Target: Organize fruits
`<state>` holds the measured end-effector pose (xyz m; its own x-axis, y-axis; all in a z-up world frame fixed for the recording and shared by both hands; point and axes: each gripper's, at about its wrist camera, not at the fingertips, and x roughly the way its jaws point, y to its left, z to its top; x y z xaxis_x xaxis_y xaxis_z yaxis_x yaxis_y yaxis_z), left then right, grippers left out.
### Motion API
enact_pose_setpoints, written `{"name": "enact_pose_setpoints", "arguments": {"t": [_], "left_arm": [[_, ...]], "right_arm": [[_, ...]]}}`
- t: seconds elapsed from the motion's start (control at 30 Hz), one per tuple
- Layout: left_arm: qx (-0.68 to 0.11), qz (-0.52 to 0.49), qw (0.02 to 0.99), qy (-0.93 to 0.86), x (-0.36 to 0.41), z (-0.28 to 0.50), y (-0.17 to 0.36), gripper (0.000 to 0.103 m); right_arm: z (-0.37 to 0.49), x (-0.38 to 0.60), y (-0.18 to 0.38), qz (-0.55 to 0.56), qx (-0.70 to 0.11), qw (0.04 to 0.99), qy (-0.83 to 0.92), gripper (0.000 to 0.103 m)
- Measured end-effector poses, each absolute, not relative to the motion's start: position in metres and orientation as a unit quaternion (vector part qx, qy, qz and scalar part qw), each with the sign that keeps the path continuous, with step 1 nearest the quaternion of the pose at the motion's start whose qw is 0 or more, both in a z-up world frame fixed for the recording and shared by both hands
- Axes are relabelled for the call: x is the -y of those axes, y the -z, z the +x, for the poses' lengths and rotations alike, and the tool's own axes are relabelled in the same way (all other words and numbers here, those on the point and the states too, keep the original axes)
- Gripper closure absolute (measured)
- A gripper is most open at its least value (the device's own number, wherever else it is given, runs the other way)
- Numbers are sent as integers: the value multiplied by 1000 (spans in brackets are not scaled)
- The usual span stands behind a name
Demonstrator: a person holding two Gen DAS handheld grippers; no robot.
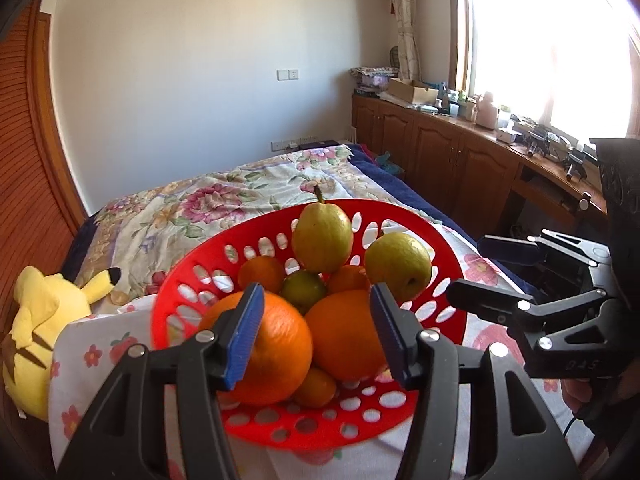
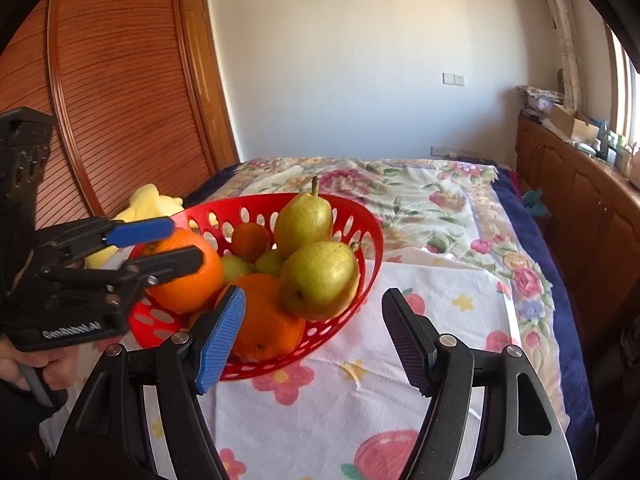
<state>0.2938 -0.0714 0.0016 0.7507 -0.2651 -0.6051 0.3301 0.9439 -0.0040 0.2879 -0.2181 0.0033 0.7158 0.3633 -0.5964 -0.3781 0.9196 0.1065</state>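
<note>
A red perforated basket sits on a fruit-print cloth on the bed. It holds two big oranges, two yellow-green pears, and smaller oranges and green citrus. My left gripper is open just above the near fruits, its fingers on either side of the two big oranges, gripping nothing. It also shows in the right wrist view over the left orange. My right gripper is open and empty, right of the basket, near the front pear.
A yellow plush toy lies left of the basket. The bed has a floral quilt. Wooden cabinets with clutter line the right under a bright window. A slatted wooden door stands at left.
</note>
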Motion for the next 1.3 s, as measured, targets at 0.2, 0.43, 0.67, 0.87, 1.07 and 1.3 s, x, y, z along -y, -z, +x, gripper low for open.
{"name": "enact_pose_setpoints", "arguments": {"t": [0.2,0.43,0.67,0.87,1.07,1.3], "left_arm": [[-300,44,940,155,54,264,-14,47],[-276,49,949,142,41,228,-33,42],[-246,55,958,136,35,189,-47,31],[-220,54,966,121,31,162,-60,16],[-198,43,974,99,24,136,-72,11],[-188,31,978,87,14,113,-81,10]], "right_arm": [[267,215,-8,-7,-315,930,-190,30],[240,207,-25,-7,-299,936,-186,30],[210,200,-40,-3,-277,944,-181,28],[184,195,-57,-6,-245,955,-165,21],[162,193,-73,-4,-215,965,-151,11],[141,189,-85,-9,-194,972,-134,10]]}}
